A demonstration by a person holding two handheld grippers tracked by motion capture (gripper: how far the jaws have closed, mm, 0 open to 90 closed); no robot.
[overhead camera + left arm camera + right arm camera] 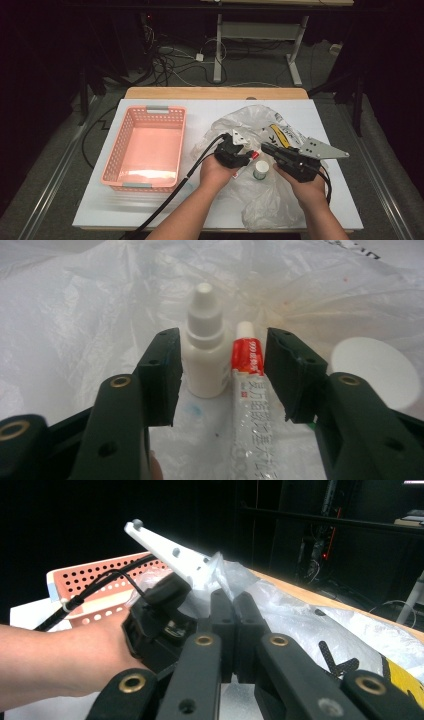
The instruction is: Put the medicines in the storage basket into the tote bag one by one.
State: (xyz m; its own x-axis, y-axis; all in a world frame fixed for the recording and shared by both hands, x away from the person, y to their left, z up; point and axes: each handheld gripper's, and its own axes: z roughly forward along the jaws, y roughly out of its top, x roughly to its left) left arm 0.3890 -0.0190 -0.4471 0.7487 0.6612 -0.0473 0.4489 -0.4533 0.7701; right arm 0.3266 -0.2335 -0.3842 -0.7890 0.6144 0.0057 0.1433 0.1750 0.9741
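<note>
**Two tools meet over a plastic bag at mid-worktop**

A white worktop (150, 205) carries a pink perforated basket (146, 148) on its left half, standing close to the near edge. A crumpled clear plastic bag (260, 200) spreads across the right half, from near the far edge down to the near edge.

The person's left hand holds the left tool (243, 159) over the bag near the worktop's centre. In the left gripper view the left tool (223, 375) has its jaws partly apart, with a small white dropper bottle (204, 352) and a clear tube with a red neck (246, 390) between them. The bottle stands upright just inside one jaw; the tube lies beside it, its red neck close to the other jaw. Neither pad visibly presses on them.

The right tool (270, 148) sits just to the right of the left one, above the bag, pointing toward it. In the right gripper view the right tool (233, 630) has its jaws closed together with nothing between them.

A small white-capped jar (260, 169) stands on the bag between the two hands; its white cap (375, 372) shows just beside the left tool's jaw.
</note>
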